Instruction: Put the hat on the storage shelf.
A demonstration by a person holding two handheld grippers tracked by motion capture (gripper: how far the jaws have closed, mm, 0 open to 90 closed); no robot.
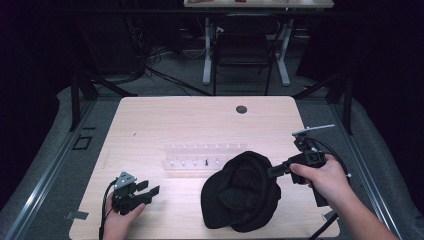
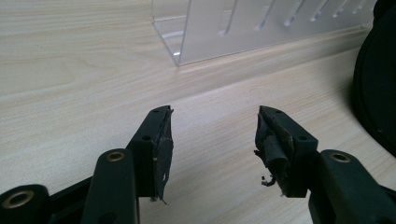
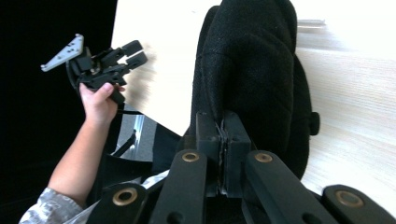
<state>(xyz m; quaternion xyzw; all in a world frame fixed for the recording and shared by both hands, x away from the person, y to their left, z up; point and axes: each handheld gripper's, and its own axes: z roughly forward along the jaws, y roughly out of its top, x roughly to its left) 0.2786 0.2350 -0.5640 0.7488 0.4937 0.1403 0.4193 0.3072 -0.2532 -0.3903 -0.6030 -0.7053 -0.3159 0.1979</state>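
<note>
A black cap (image 1: pixel 242 192) lies crumpled on the light wooden table (image 1: pixel 175 120), near the front right. My right gripper (image 1: pixel 272 171) reaches in from the right and is shut on the cap's right edge. In the right gripper view the jaws (image 3: pixel 223 135) press together on a thin fold of the cap (image 3: pixel 252 70), which rises ahead of them. My left gripper (image 1: pixel 150 188) rests at the table's front left, open, with nothing between its fingers. In its own view the left gripper (image 2: pixel 215 135) faces bare wood, with the cap (image 2: pixel 378 93) off to the right.
A clear plastic rack (image 1: pixel 205 157) with slots stands mid-table just behind the cap, also visible as the rack (image 2: pixel 243 28) ahead of the left gripper. A round dark grommet (image 1: pixel 241 109) sits near the far edge. A black chair (image 1: pixel 243 50) and desk legs stand beyond the table.
</note>
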